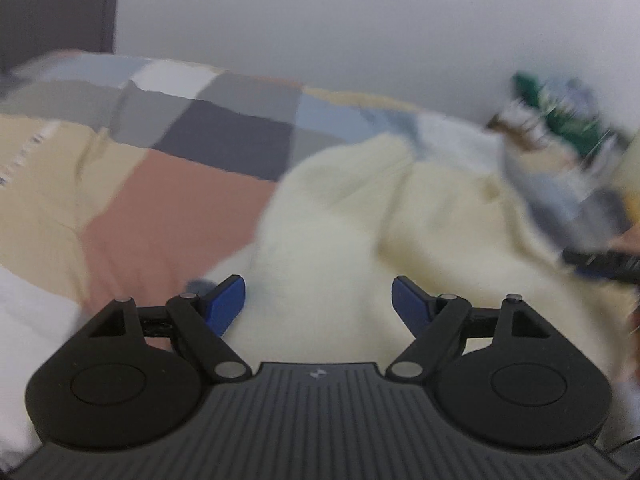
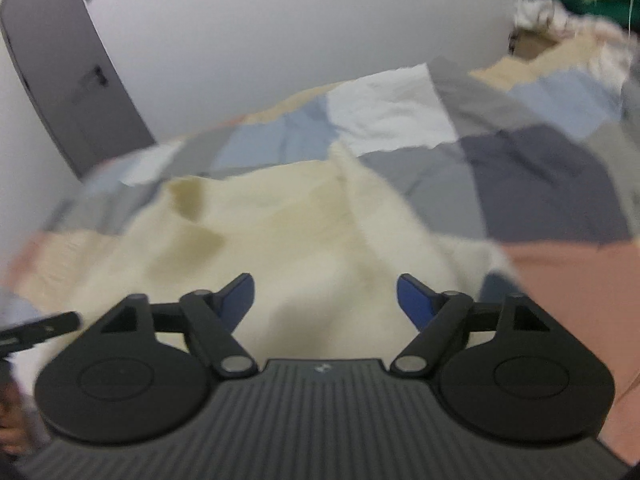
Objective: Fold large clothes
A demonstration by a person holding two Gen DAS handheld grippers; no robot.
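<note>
One cream garment [image 1: 360, 216] lies on the patchwork bedspread [image 1: 188, 184], a soft, fuzzy-looking cloth, pale yellow-white, rumpled into broad folds with no flat face showing. In the right wrist view the same garment [image 2: 280, 232] shows a raised ridge running toward the far edge and a darker hollow on its left part; its outline is blurred, and no sleeve or collar can be made out. It covers the near middle of the bedspread [image 2: 540, 176], whose blocks are grey, dark slate, light blue, white, tan and terracotta. One heap of other clothes [image 1: 560, 120], with green and white cloth on top, sits at the far side of the bed against the pale wall [image 1: 360, 20]; the pieces in it cannot be counted. One dark door panel [image 2: 68, 72] stands at the wall. Two grippers are in view. The left gripper [image 1: 319, 300] hangs over the garment with its blue fingers [image 1: 226, 304] spread wide, nothing between them. The right gripper [image 2: 325, 300] stands likewise, fingers [image 2: 414, 300] parted and empty above the cream cloth. Each wrist view catches a dark edge of the other gripper at the frame side.
</note>
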